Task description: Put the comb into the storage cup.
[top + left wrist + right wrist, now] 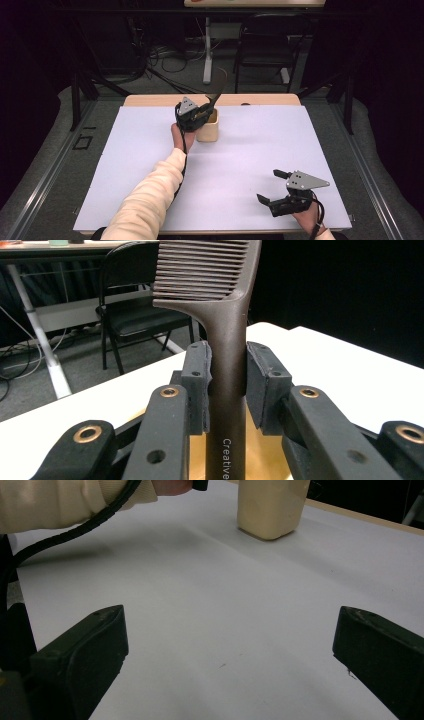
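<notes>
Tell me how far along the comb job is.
Done: the left gripper has the dark comb clamped by its handle between its fingers. In hand: the comb is held upright, teeth up, over the open wooden cup at the far side of the table. Left, probably: letting go of the comb. The right gripper waits open near the table's front edge.

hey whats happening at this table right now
A person is working with a gripper in each hand. The left gripper is shut on the handle of a dark comb, holding it upright over a small wooden cup at the far side of the white table. The right gripper rests near the front edge, its fingers wide apart with nothing between them.
</notes>
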